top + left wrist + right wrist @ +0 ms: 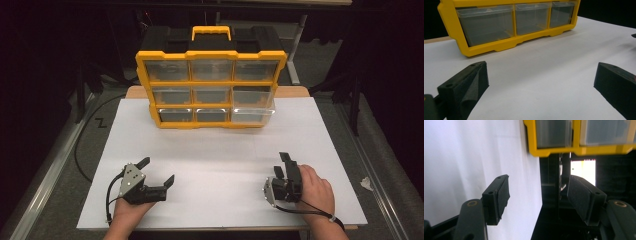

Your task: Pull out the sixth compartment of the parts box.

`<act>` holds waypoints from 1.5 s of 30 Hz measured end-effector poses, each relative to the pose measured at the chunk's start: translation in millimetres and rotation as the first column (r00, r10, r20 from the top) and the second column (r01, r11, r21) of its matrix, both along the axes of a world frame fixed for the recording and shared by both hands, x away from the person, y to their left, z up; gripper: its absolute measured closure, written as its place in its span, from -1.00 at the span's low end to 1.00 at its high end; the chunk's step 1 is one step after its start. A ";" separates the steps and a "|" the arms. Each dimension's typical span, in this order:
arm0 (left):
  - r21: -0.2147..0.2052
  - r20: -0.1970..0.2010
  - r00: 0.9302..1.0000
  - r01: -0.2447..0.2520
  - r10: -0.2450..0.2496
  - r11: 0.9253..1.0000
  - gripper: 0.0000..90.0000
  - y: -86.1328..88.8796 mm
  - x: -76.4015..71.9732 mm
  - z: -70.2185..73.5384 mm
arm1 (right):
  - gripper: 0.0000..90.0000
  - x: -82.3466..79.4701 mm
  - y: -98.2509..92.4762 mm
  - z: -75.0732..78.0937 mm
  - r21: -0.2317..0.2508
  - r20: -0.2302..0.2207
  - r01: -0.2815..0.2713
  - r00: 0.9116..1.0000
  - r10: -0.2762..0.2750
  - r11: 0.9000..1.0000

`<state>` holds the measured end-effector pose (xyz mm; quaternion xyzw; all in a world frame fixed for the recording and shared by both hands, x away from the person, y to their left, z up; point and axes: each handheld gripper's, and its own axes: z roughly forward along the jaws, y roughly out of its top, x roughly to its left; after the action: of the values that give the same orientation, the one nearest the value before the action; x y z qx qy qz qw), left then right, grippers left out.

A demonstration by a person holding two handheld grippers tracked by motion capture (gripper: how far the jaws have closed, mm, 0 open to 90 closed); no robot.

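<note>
A yellow and black organiser case [211,83] with clear drawers stands upright at the back of the white table top [220,150]. The middle right drawer [253,97] and bottom right drawer [252,115] stick out a little. My left gripper [158,170] rests near the front left, open and empty, pointing toward the case. My right gripper [282,165] lies at the front right, rolled on its side, open and empty. The left gripper view looks between wide jaws [541,75] at the case's bottom row [499,45]. In the right gripper view [540,192] the case's yellow frame [554,151] is at the top.
A black carry handle framed in yellow [211,33] tops the case. A dark cable [82,150] runs on the floor left of the table, and a crumpled white scrap [366,183] lies on the floor at the right. Bare white surface separates the grippers from the case.
</note>
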<state>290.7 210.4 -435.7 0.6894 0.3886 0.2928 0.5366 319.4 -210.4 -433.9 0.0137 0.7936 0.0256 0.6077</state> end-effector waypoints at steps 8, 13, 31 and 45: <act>0.006 -0.007 1.000 0.001 -0.001 1.000 -0.99 -1.8 0.3 -1.0 | -0.54 1.6 0.4 -3.0 -0.012 -0.019 -0.019 1.000 0.019 1.000; 0.010 -0.008 1.000 0.003 -0.003 1.000 -0.99 -1.4 -0.5 -1.0 | -0.91 1.0 2.4 -1.7 -0.024 -0.005 -0.027 1.000 0.027 0.999; 0.005 -0.004 1.000 -0.002 0.002 1.000 -0.99 -0.1 -0.8 -0.1 | -0.98 2.7 -5.1 3.5 0.224 -0.066 0.044 0.997 -0.030 0.974; 0.006 -0.005 1.000 0.000 0.000 1.000 -0.99 0.7 -1.1 0.2 | -0.98 5.6 -14.7 3.3 0.500 -0.217 0.156 0.975 -0.051 0.852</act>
<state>289.6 211.1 -435.5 0.6916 0.3891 0.2925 0.5336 325.0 -225.1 -430.6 0.2208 0.8119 0.2021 0.5012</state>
